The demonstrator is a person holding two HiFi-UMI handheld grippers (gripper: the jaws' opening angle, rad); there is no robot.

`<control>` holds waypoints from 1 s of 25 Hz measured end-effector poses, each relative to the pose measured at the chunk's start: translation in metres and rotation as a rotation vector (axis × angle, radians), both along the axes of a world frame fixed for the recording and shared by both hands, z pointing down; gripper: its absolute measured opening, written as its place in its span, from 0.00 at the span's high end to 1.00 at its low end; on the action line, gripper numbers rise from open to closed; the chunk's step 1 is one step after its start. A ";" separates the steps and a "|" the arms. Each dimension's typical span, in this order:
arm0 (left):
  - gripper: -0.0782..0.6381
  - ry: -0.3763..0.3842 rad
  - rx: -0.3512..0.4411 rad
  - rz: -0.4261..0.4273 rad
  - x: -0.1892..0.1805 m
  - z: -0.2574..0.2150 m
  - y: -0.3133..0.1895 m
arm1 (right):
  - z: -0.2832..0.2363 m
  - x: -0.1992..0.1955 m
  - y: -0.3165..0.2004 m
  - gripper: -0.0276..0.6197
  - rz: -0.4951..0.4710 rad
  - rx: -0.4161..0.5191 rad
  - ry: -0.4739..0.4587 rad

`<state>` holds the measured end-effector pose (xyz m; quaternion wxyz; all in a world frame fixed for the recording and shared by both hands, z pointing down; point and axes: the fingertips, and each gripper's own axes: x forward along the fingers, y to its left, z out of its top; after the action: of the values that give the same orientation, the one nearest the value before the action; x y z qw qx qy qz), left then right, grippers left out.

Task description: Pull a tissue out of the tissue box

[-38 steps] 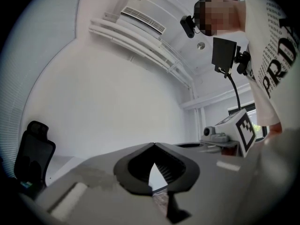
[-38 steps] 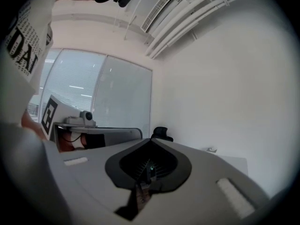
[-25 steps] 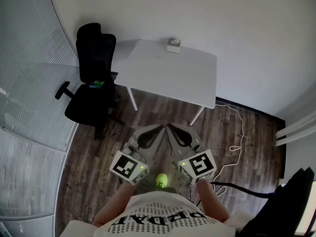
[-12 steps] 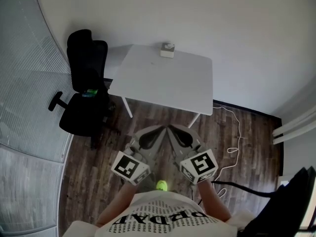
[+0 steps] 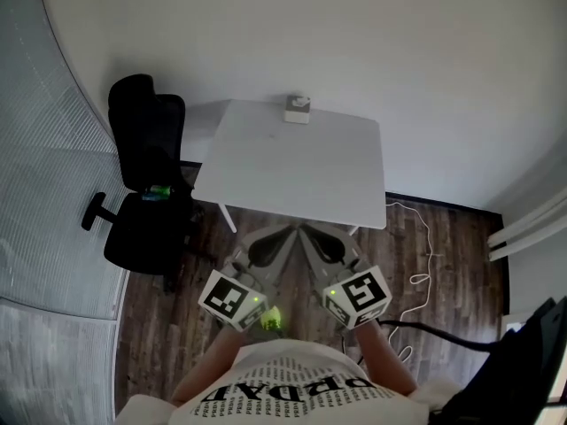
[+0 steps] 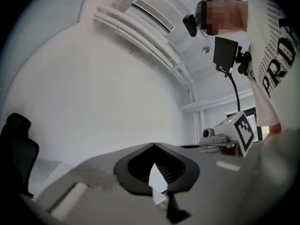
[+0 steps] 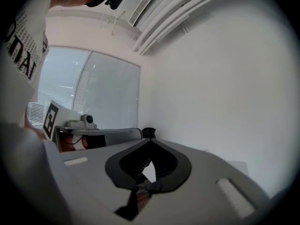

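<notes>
– Tissue box point(image 5: 298, 109): where is it set, and what has been altered?

– It is set at the far edge of the table point(image 5: 301, 171), close to the wall; over the last second the table has been brought nearer in the head view; its near edge now lies just beyond the gripper tips, where more bare floor was seen before; an approach is judged to be under way, with nothing yet handled.

– And how are the grippers held?

– The left gripper point(image 5: 285, 232) and the right gripper point(image 5: 307, 232) are carried side by side, pointed towards the table; in each gripper's own view the jaws are seen pressed together at the tips, with nothing caught between them.

– How is the box placed relative to them?

– Well apart; the whole tabletop lies between the tips and the box, which is lined up roughly straight ahead; in neither gripper view can the box be made out; the jaws will likely have to be parted before a tissue can be taken.
</notes>
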<state>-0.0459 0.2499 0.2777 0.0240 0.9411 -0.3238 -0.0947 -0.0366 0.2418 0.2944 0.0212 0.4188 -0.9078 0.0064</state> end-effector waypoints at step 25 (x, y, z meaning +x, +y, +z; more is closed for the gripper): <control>0.89 -0.004 -0.048 0.044 -0.048 0.026 -0.083 | 0.023 -0.049 -0.087 0.94 0.021 -0.039 0.042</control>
<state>-0.0941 0.1673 0.3032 0.0482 0.9473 -0.3053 -0.0844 -0.0854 0.1552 0.3171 0.0482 0.4278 -0.9025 0.0154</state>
